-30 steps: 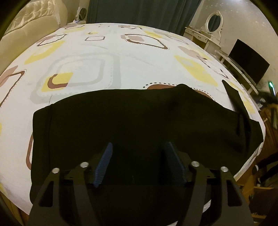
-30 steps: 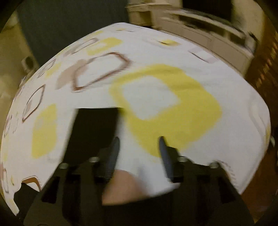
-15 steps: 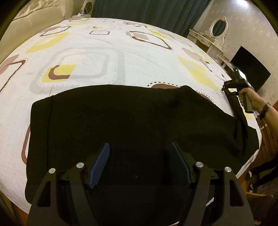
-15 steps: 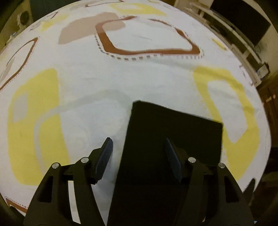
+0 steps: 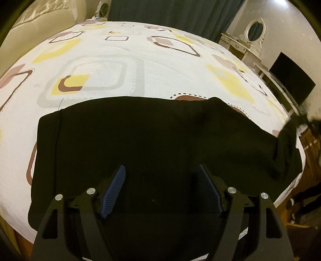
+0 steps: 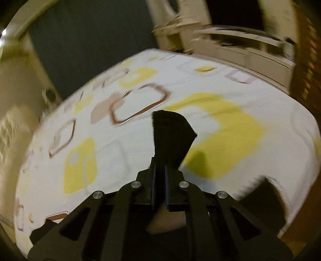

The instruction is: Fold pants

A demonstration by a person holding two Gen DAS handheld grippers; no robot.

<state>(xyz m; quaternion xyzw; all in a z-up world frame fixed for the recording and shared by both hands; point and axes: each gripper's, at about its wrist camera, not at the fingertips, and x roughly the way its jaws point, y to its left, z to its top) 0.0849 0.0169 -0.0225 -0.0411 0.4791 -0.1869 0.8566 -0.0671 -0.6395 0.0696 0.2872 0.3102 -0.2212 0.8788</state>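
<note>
— What do we have nearest the lens in the left wrist view?

— We count one left gripper point(image 5: 161, 187), its two blue-padded fingers point(image 5: 114, 188) standing wide apart with nothing pinched between them. They hover over one pair of black pants point(image 5: 152, 140), which we see spread flat across the near part of the bed point(image 5: 104, 60).

— And the right side?

— We see one right gripper point(image 6: 159, 181), jaws pressed together on a strip of the black cloth. That end of the pants stands up from between the pads and flares out above them, lifted off the bedspread and casting a shadow on a yellow patch. The right wrist view is streaked with blur. From the left wrist view we make out that same end at the far right edge of the bed, bunched and raised, with only a dark smear where the right gripper is.

— Beyond the pants?

— We look over one white bedspread printed with yellow, brown and grey squares. Past it we count one dark curtain point(image 5: 166, 12), one cream padded headboard point(image 5: 40, 22) at the left, one white dressing table with an oval mirror point(image 5: 255, 28), and one dark screen point(image 5: 291, 78) at the right.
</note>
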